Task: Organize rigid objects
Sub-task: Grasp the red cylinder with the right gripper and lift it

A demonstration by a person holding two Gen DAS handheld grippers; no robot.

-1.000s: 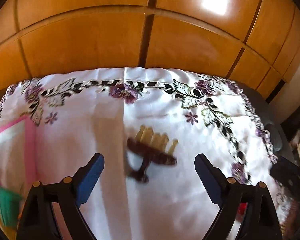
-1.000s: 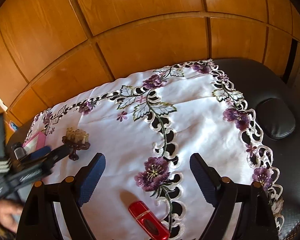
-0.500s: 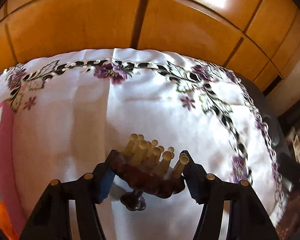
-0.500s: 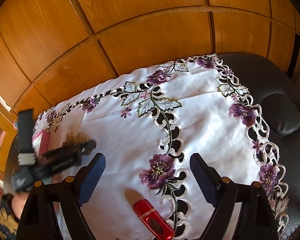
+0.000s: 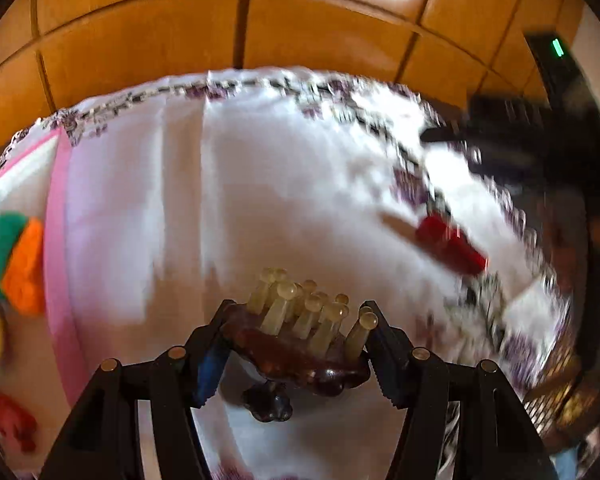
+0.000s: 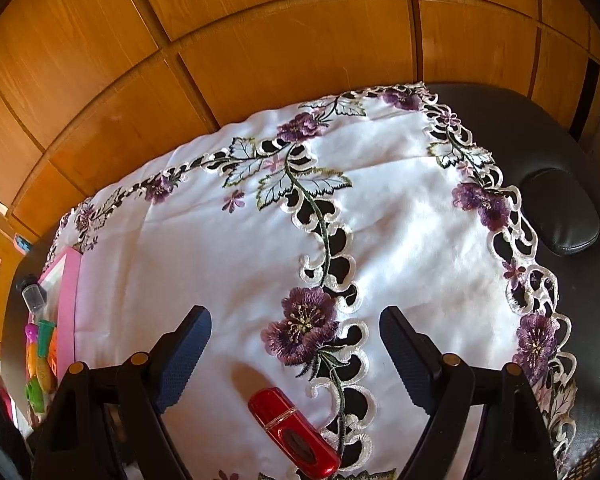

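Note:
My left gripper [image 5: 296, 336] is shut on a small dark brown candelabra [image 5: 296, 354] with cream candles, held above the white embroidered cloth [image 5: 220, 208]. A red lighter-like case [image 5: 450, 248] lies to its right, blurred. In the right wrist view my right gripper [image 6: 296, 344] is open and empty, with the red case [image 6: 294, 436] on the cloth just below and between its fingers. A pink tray [image 6: 69, 308] sits at the left; it also shows in the left wrist view [image 5: 58, 240].
The pink tray holds several colourful toys [image 5: 16, 264] and small containers [image 6: 40, 360]. Wooden cabinet doors [image 6: 260, 52] stand behind the table. A black padded surface [image 6: 560, 216] lies beyond the cloth's right edge. The right gripper shows dark and blurred [image 5: 520, 140].
My left gripper closed on the candelabra, lifted it and swung with it, so the view blurs and the pink tray comes nearer. The right gripper stayed open over the red case.

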